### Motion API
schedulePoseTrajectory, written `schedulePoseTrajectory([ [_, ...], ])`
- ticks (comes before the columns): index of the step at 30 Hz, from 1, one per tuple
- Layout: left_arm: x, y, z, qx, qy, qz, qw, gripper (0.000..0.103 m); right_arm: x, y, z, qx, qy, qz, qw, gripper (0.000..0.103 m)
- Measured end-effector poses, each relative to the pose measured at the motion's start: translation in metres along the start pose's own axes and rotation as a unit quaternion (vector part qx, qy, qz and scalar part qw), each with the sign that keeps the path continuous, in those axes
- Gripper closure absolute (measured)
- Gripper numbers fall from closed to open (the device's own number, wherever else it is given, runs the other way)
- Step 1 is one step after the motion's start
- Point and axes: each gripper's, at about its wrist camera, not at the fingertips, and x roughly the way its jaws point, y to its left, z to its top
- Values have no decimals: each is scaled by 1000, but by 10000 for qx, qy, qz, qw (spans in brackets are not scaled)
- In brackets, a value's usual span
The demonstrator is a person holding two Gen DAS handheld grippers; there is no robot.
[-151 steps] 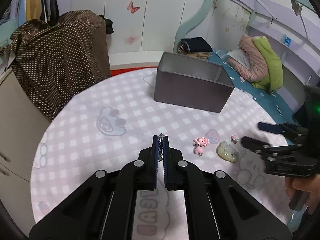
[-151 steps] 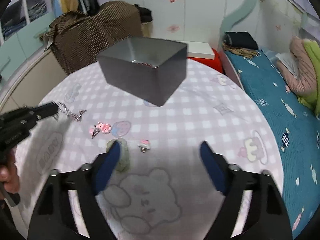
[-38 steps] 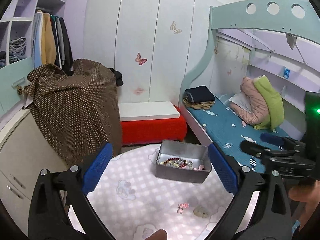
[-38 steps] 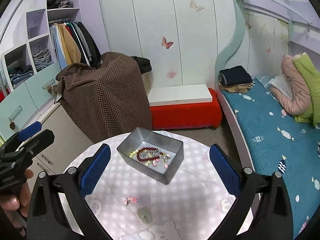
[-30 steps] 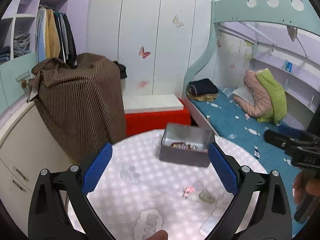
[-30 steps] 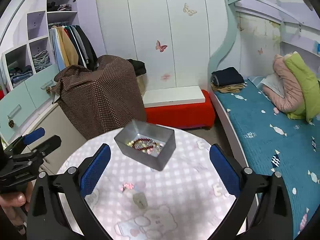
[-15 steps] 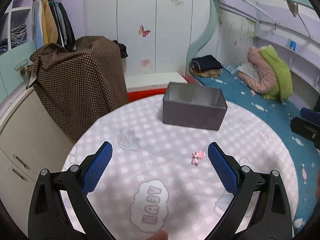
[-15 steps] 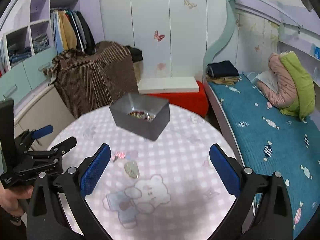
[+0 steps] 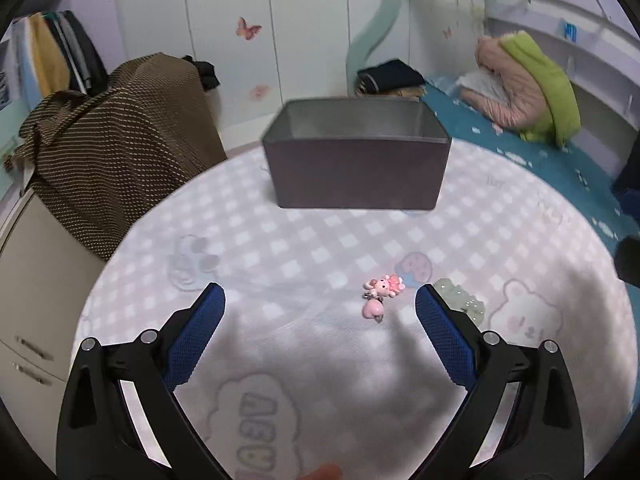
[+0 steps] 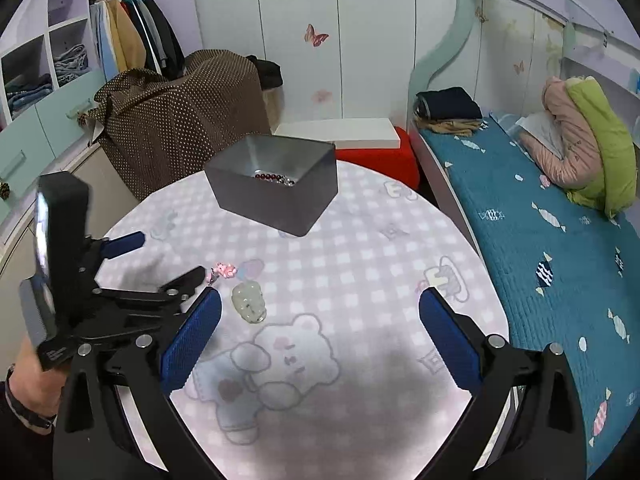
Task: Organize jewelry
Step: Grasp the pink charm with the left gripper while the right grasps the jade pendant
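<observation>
A grey metal box point(image 9: 356, 168) stands on the round checked table point(image 9: 280, 240); in the right wrist view the box point(image 10: 276, 196) holds a red bead bracelet point(image 10: 272, 178) and other pieces. A pink charm point(image 9: 382, 294) lies on the cloth between the tips of my open, empty left gripper point(image 9: 320, 312); the charm point(image 10: 224, 270) also shows in the right wrist view. A pale green pendant point(image 9: 460, 304) lies beside the right fingertip. My right gripper point(image 10: 320, 308) is open and empty above the table, with the pendant point(image 10: 248, 302) near its left fingertip. The left gripper point(image 10: 168, 258) shows there, open.
A brown dotted cloth point(image 9: 120, 148) covers furniture left of the table. A bed with a teal cover point(image 10: 560, 240) runs along the right. A red bench with a white top point(image 10: 360, 140) stands behind the table. A cupboard point(image 9: 28, 300) stands left.
Both grippers have come down from high above toward the table. My left gripper now sits low with its tips around the pink charm. Five seconds ago it held a chain; it is now empty.
</observation>
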Motion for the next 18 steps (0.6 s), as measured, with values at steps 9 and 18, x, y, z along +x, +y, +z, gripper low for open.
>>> schedulePoseTrajectory([
  [9, 31, -2, 0, -7, 444, -281, 9986, 43, 9, -3, -1, 17, 138, 23, 9999, 8],
  [18, 27, -2, -1, 17, 455, -677, 9967, 92, 28, 5, -4, -110, 395, 91, 9991, 8],
])
